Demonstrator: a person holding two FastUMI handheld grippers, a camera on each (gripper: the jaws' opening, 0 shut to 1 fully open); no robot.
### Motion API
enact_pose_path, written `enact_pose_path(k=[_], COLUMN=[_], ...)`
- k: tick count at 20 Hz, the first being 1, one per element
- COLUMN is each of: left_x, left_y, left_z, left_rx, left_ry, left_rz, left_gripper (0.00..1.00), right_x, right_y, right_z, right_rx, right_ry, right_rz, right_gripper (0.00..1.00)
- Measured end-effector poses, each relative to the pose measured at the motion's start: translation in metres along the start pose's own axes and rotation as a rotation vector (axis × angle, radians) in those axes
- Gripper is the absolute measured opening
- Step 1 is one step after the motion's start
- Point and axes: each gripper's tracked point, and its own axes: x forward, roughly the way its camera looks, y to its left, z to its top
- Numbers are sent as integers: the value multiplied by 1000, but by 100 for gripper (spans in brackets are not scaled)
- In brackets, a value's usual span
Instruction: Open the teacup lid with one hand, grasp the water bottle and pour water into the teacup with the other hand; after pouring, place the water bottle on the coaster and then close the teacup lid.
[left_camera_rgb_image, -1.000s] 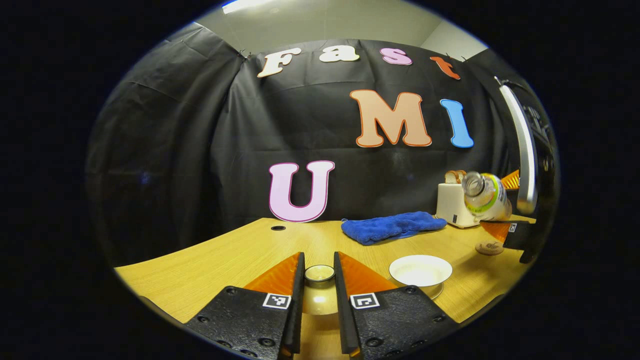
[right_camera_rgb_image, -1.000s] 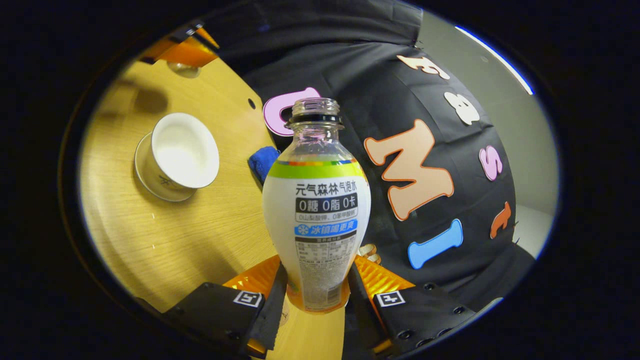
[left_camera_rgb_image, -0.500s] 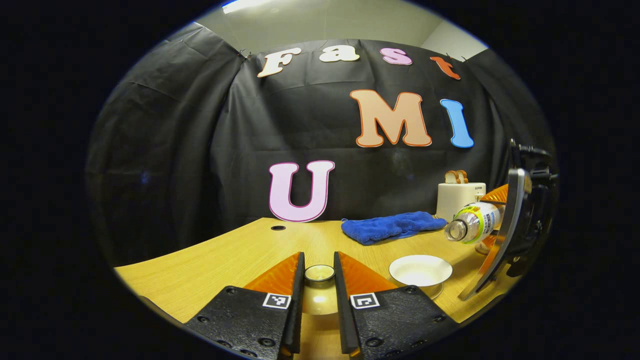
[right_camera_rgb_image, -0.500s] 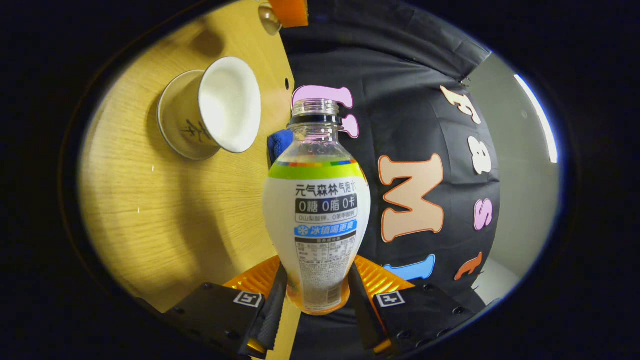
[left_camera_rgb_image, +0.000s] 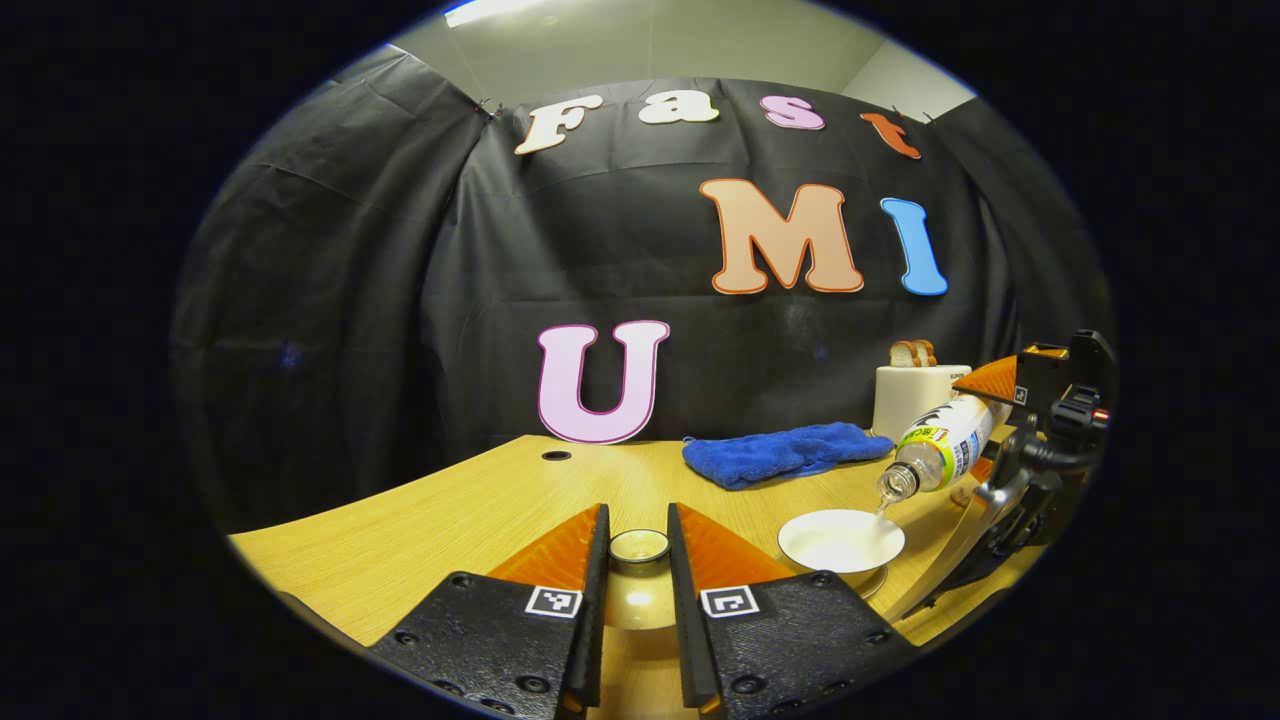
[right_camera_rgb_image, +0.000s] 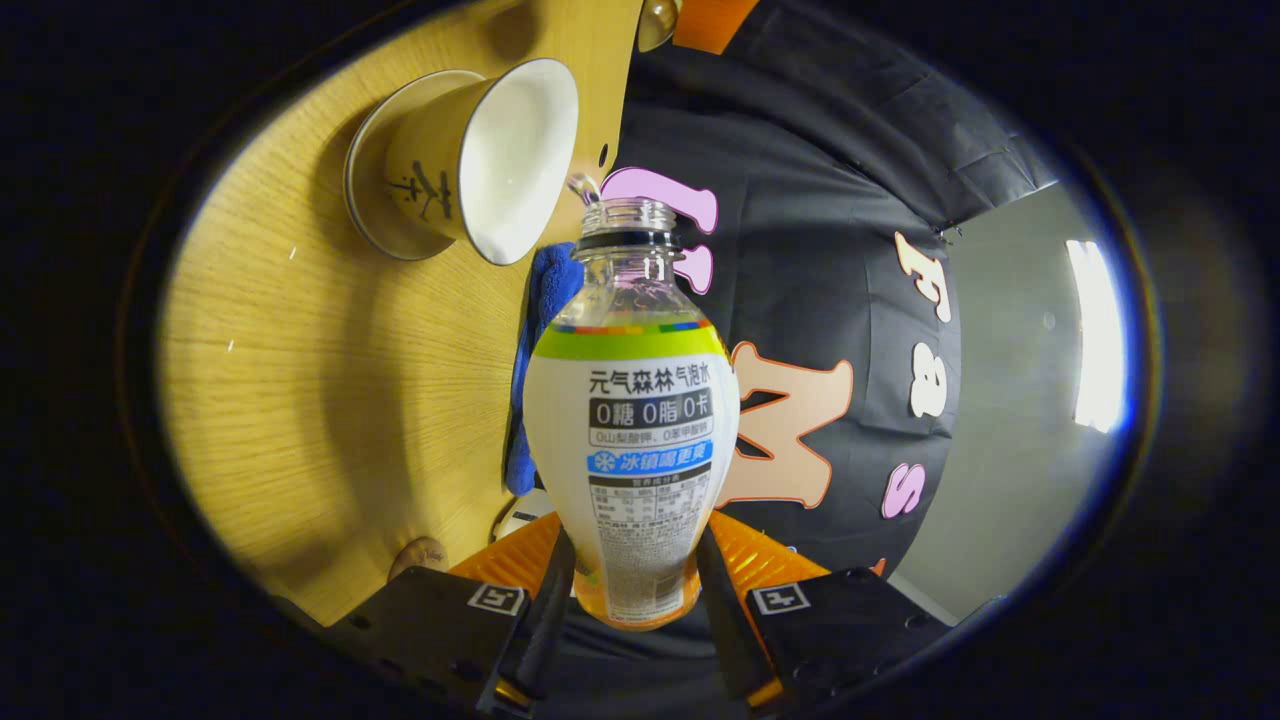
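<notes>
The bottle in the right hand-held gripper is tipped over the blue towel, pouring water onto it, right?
Not the towel. In the left gripper view the bottle, held in the right hand-held gripper, is tipped with its mouth over the open teacup; the blue towel lies farther back.

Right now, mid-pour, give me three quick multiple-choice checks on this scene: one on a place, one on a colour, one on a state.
1. Where is the water bottle's mouth?
A. Just above the teacup's rim
B. Over the toaster
C. Resting on the coaster

2. What colour is the folded towel on the table?
A. Red
B. Blue
C. Green

3. What is the teacup lid's state?
A. Seated on the teacup
B. Lying loose on the towel
C. Off the teacup, pinched in the left gripper

Answers:
1 A, the left gripper view shows the tilted bottle's mouth at the cup's rim, water trickling in.
2 B, it shows blue in both views.
3 C, the cup stands open and both fingers clamp the lid's knob.
</notes>
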Motion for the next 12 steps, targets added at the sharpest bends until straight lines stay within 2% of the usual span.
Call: enact_pose_path(k=[12], left_x=[0], left_y=[0], left_z=[0], left_rx=[-1], left_ry=[1], left_rz=[0], left_gripper=[29], right_x=[2], right_y=[-17], right_z=[2], right_rx=[-106], right_ry=[-22], right_rz=[-93], right_gripper=[66])
